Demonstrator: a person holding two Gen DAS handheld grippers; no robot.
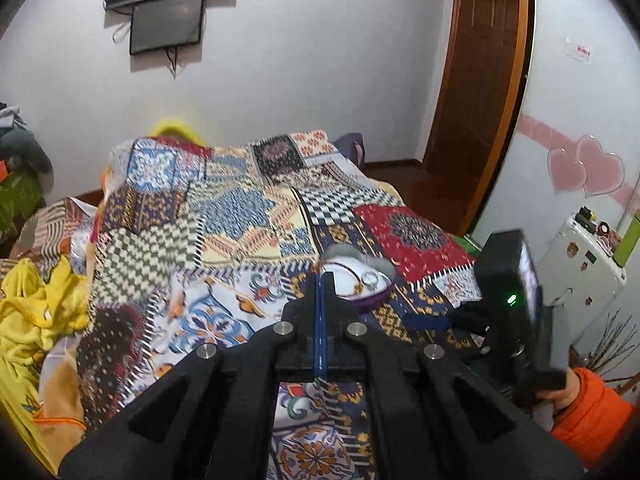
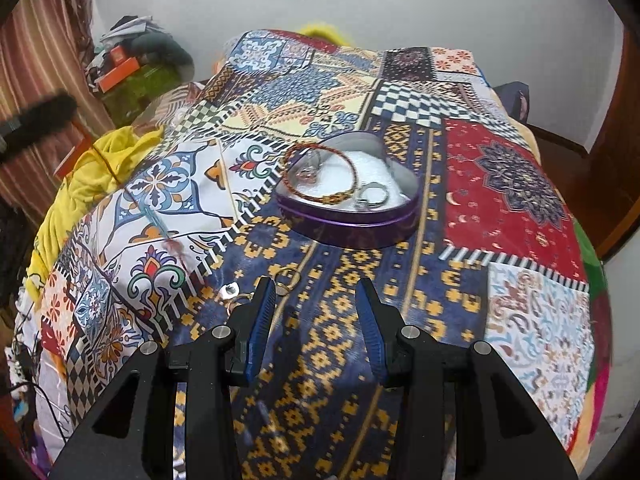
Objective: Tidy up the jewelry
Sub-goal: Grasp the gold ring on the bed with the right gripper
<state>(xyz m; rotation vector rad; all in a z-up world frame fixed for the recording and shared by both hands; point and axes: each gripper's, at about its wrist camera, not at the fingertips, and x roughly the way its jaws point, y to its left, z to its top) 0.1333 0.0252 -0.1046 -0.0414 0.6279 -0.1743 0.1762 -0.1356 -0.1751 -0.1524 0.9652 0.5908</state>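
The open heart-shaped tin [image 2: 352, 224] sits on the quilted bed [image 2: 516, 184], reachable from above. Between the tin and the spread right claw [image 2: 316, 286] the quilt lies bare, except for a small ring [image 2: 289, 279] and a silver trinket [image 2: 230, 290] near the claw's left finger.

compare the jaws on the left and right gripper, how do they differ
The left gripper has its jaws pressed shut, empty, raised before the purple heart tin. The right gripper has its jaws spread wide, low over the patchwork blanket near a loose ring. Both have blue pads on black fingers.
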